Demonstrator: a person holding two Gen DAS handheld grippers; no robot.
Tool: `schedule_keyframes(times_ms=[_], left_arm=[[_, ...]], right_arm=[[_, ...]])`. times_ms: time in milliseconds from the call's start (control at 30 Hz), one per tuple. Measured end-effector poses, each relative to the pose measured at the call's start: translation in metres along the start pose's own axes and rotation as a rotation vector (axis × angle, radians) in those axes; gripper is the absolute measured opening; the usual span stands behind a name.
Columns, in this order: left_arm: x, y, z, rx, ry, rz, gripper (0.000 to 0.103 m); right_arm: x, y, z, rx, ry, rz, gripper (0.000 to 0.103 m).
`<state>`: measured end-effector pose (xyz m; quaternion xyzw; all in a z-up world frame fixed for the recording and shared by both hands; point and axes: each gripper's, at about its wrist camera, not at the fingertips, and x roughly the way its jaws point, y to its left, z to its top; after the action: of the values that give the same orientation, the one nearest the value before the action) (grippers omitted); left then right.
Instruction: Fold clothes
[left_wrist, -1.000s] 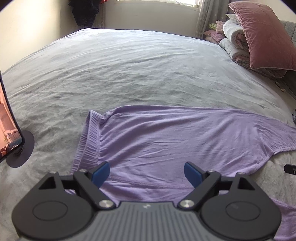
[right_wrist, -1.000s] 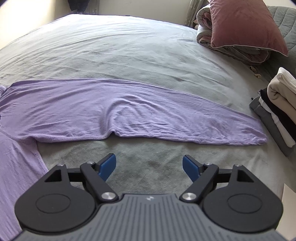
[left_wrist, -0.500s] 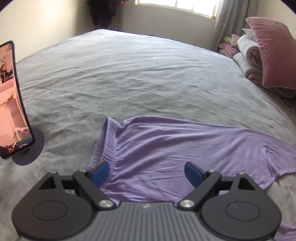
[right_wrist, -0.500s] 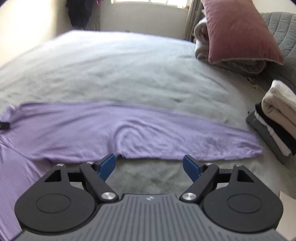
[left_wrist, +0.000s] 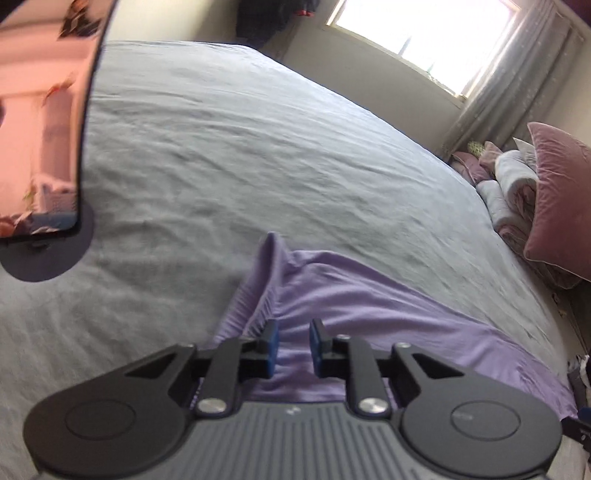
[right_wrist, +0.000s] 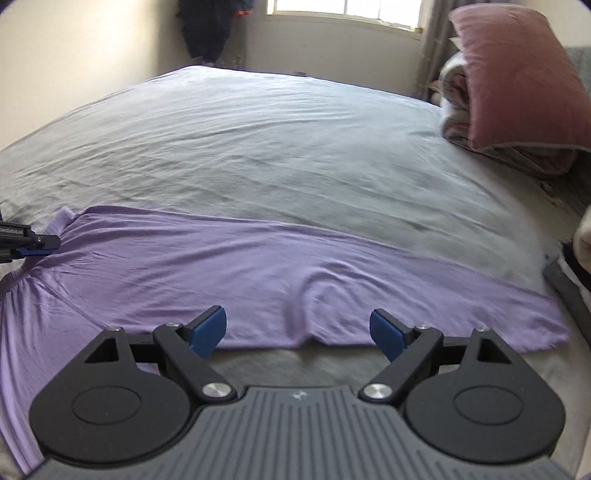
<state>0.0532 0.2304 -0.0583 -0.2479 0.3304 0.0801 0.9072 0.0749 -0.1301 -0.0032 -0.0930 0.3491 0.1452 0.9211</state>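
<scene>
A lilac garment (right_wrist: 258, 273) lies spread flat across the near part of a grey bed (right_wrist: 295, 140), running from about 9 o'clock to 3 o'clock in the right wrist view, its ribbed waistband or hem bunched at the 9 o'clock end.

The step in hand looks like taking the first hold before a fold. The left hand-held gripper (left_wrist: 293, 345) has just been closing its jaws, and lilac cloth near the ribbed band (left_wrist: 255, 295) sits in the narrow gap between the blue pads (left_wrist: 272, 347); whether they already pinch it is hard to say, as a sliver of gap shows. The right hand-held gripper (right_wrist: 297, 332) hovers with jaws wide apart and nothing in them, just short of the garment's near edge at 6 o'clock, where a small pucker (right_wrist: 306, 295) rises.

Next, I judge, the right one needs to drop onto that near edge and close, so both ends lift together.

Open bed lies toward 12 o'clock, giving plenty of room to carry cloth over. Obstacles sit at the margins: a phone on a round stand (left_wrist: 44, 147) at 10 o'clock of the left view, and pillows (right_wrist: 517, 77) with folded clothes (right_wrist: 576, 266) at 2 to 3 o'clock on the right.
</scene>
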Motion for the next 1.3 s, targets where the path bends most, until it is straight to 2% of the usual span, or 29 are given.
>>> schedule_keyframes(times_ms=[67,200,267,333,500,667,900,1067,1133,1200,1267,1300], left_arm=[[-0.003,0.003,0.0,0.007,0.001,-0.021,0.01],[-0.019,0.001,0.0,0.043,0.01,-0.07,0.011],[-0.032,-0.002,-0.004,0.099,-0.004,-0.119,0.011],[-0.036,0.001,-0.007,0.113,0.017,-0.148,0.011],[-0.025,0.022,-0.009,0.105,0.086,-0.152,0.011],[-0.028,0.037,-0.01,0.117,0.108,-0.184,0.007],[-0.032,0.045,-0.007,0.135,0.124,-0.214,0.006],[-0.024,0.049,-0.007,0.13,0.156,-0.204,0.003],[-0.023,0.047,-0.008,0.131,0.16,-0.198,0.003],[-0.024,0.046,-0.009,0.145,0.16,-0.189,0.003],[-0.024,0.042,-0.01,0.168,0.155,-0.176,0.003],[-0.025,0.04,-0.01,0.178,0.153,-0.17,0.003]], right_arm=[[0.008,0.013,0.008,-0.021,-0.001,0.011,0.087],[0.028,0.041,0.027,-0.059,0.002,0.05,0.087],[0.039,0.055,0.037,-0.073,-0.002,0.073,0.087],[0.051,0.069,0.046,-0.079,-0.001,0.102,0.087],[0.084,0.106,0.068,-0.102,0.012,0.175,0.087],[0.11,0.135,0.088,-0.17,0.008,0.231,0.087],[0.149,0.165,0.101,-0.303,0.03,0.201,0.087],[0.171,0.167,0.103,-0.271,0.076,0.187,0.087],[0.175,0.165,0.103,-0.234,0.091,0.192,0.083],[0.174,0.166,0.104,-0.22,0.094,0.21,0.075],[0.171,0.171,0.104,-0.227,0.093,0.231,0.055],[0.169,0.174,0.103,-0.235,0.093,0.242,0.049]])
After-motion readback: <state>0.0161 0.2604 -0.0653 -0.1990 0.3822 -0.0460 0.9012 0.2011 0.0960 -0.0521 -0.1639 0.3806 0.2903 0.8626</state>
